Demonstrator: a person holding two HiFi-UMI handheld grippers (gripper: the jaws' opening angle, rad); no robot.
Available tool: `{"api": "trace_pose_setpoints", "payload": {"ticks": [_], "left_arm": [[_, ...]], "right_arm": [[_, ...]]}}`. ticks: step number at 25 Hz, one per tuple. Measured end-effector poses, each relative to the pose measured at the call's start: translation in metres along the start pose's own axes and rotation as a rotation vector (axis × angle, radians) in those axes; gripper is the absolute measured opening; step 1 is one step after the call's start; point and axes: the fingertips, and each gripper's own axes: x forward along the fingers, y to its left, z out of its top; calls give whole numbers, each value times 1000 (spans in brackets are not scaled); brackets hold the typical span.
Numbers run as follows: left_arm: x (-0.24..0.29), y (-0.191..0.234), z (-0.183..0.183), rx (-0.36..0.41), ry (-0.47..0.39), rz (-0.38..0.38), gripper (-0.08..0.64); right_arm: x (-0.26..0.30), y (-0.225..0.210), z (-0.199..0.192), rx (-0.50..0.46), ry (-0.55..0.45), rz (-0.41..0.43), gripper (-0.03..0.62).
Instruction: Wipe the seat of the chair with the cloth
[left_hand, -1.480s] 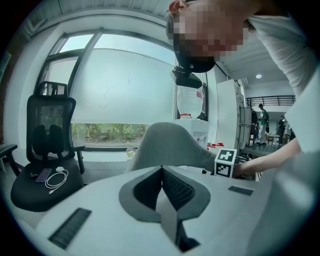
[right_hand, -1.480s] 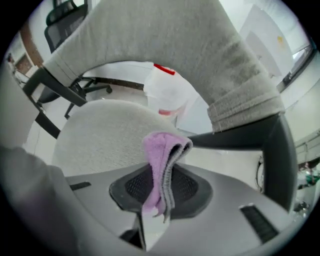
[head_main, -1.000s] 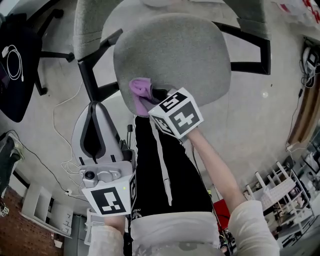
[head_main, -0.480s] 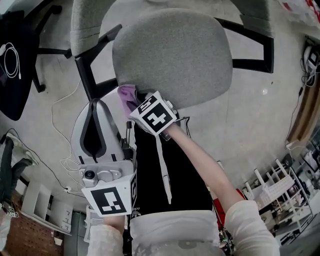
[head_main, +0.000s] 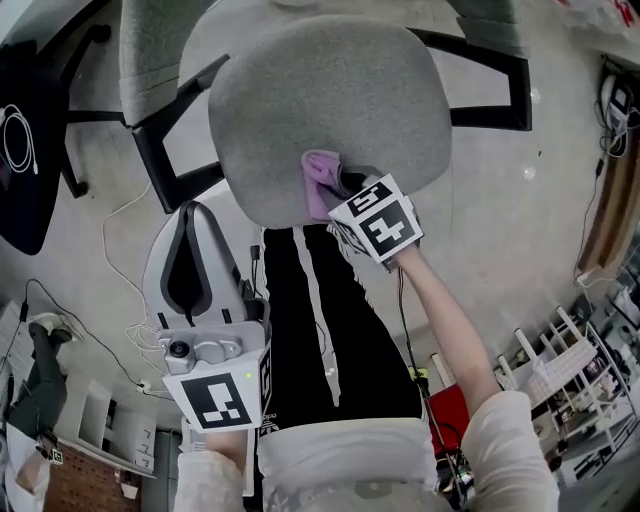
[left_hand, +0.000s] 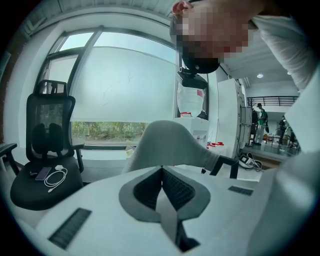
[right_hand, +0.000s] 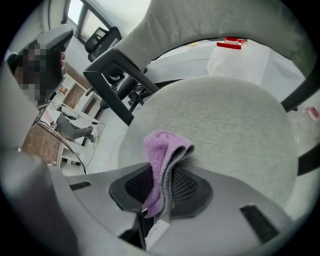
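Grey chair (head_main: 495, 95) in front of you, cloth (head_main: 320, 180) at its front edge.
The seat (head_main: 340, 100) fills the top of the head view. Your L gripper (head_main: 190, 215) is low at your left side, apart from the seat, jaws pressed together w/ nothing between. Your R gripper (right_hand: 162, 187) reaches the seat's front edge, jaws clamped on the purple cloth, which is folded & touches the seat there.

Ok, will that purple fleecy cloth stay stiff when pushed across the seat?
Probably floppy: the purple fleecy cloth curls over past the right gripper, whose jaws are shut on it. Likely light, as a short pinch carries it. Its fuzzy pile may drag on the grey fabric chair seat.
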Motion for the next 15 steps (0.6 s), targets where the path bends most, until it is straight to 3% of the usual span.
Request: {"api": "trace_pose_setpoints", "payload": {"ticks": [5, 15], "left_arm": [[7, -14, 5, 13, -4, -33, 12], [17, -27, 12, 35, -4, -69, 12]], "right_arm": [[-32, -56, -20, 42, 12, -89, 87], [-82, -146, -49, 26, 117, -334, 87]]}}
